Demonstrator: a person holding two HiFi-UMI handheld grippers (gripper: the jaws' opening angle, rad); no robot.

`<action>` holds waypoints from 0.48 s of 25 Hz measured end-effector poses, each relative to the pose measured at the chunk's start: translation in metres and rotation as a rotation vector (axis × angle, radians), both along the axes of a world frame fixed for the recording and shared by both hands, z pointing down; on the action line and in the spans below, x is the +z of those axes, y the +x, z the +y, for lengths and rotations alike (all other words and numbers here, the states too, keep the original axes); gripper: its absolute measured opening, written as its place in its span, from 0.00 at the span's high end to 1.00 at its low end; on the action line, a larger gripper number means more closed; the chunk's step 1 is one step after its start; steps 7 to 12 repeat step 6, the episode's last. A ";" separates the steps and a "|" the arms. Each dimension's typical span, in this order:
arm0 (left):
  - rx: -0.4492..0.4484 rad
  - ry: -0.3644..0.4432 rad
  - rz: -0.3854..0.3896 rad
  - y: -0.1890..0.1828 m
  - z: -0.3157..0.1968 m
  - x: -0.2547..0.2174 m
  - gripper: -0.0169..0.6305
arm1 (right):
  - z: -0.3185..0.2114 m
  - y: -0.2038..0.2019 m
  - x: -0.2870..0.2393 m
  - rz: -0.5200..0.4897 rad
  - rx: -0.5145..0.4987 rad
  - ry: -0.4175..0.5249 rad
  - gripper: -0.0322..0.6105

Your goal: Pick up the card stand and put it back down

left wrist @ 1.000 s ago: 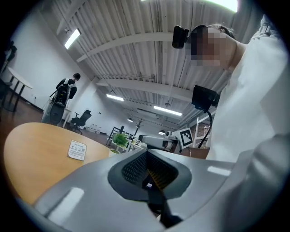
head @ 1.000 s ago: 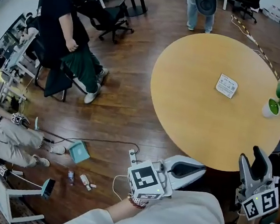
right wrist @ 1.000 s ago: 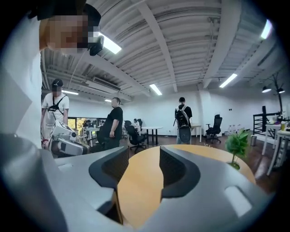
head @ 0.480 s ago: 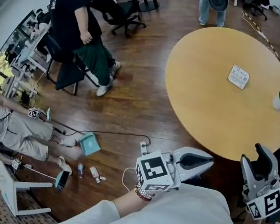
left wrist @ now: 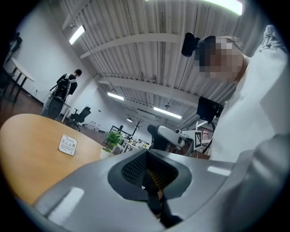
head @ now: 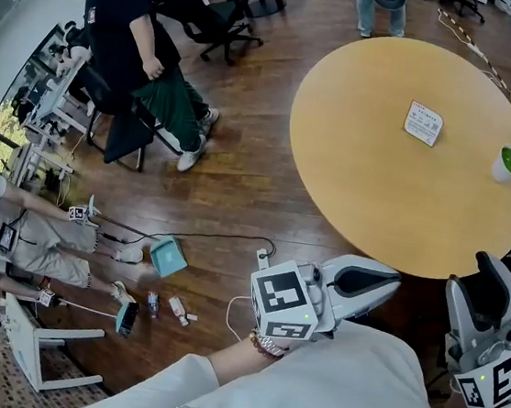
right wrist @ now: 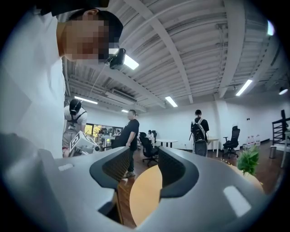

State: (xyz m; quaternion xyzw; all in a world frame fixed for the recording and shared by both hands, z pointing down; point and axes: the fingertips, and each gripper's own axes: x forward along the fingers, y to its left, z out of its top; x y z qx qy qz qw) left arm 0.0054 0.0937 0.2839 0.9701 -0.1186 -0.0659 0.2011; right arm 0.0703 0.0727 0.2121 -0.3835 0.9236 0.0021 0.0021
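We note the round table point(head: 370, 176). Off its near edge are our left gripper point(head: 382, 284), jaws together and empty, and right gripper point(head: 481, 287), jaws apart, just narrowing, empty. The card stand point(head: 423, 123) sits far-right on the table, well apart.

White sleeve point(head: 325, 392), beaded bracelet point(head: 266, 346), grey grippers point(head: 390, 282) point(head: 479, 283) bearing marker cubes point(head: 285, 302).

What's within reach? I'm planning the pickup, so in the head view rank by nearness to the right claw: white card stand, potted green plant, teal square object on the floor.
From the right claw, whose empty jaws have just been closing:
1. Potted green plant, right edge of wooden table.
2. White card stand, farther across it.
3. Teal square object, floor at left.
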 end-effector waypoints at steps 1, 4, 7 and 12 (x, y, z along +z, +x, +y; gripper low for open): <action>-0.001 -0.001 -0.004 0.003 0.000 0.001 0.99 | 0.000 0.002 -0.003 -0.019 -0.003 0.008 0.66; -0.007 -0.006 -0.019 0.009 0.001 0.005 0.99 | 0.002 0.011 0.000 -0.059 0.012 -0.005 0.66; -0.013 -0.010 -0.026 0.012 0.002 0.007 1.00 | 0.003 0.019 0.004 -0.088 0.030 -0.027 0.66; -0.013 -0.010 -0.026 0.012 0.002 0.007 1.00 | 0.003 0.019 0.004 -0.088 0.030 -0.027 0.66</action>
